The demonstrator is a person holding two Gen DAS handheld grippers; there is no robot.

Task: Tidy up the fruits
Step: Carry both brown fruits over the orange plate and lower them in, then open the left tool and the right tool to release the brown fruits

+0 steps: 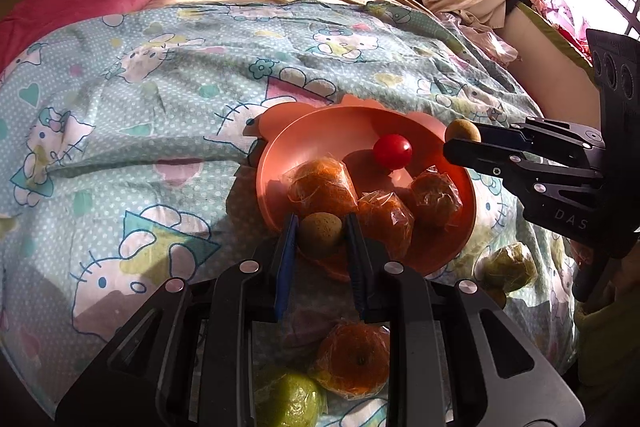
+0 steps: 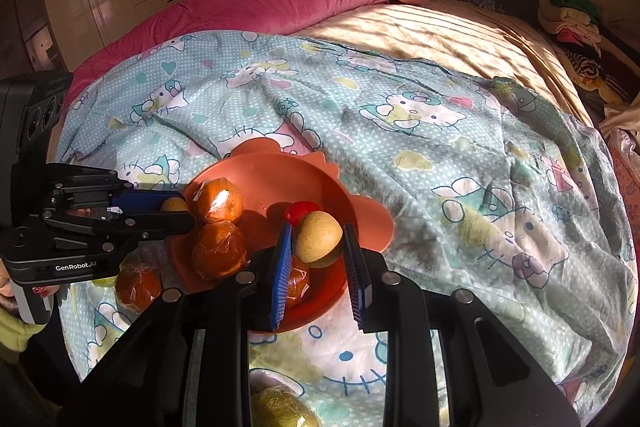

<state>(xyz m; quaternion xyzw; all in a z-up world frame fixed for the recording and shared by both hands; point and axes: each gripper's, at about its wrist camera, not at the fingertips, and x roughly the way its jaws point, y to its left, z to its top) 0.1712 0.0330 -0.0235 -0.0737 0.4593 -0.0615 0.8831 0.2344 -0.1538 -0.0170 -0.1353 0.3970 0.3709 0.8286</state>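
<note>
Left wrist view: your left gripper [image 1: 320, 233] is clamping a small brown fruit [image 1: 321, 235] over the near rim of the pink bowl [image 1: 276, 155]. At 2 o'clock, your right gripper [image 1: 460, 141] is gripping another brown fruit [image 1: 463, 131].

Right wrist view: the fingers are squeezing that yellow-brown fruit [image 2: 318, 239] above the bowl [image 2: 360, 211]; the left gripper [image 2: 176, 207] is at 9 o'clock w/ its fruit.

Two wrist fisheyes, angled steeply down, close over the shared pink bowl [image 1: 276, 163], bed beyond
</note>
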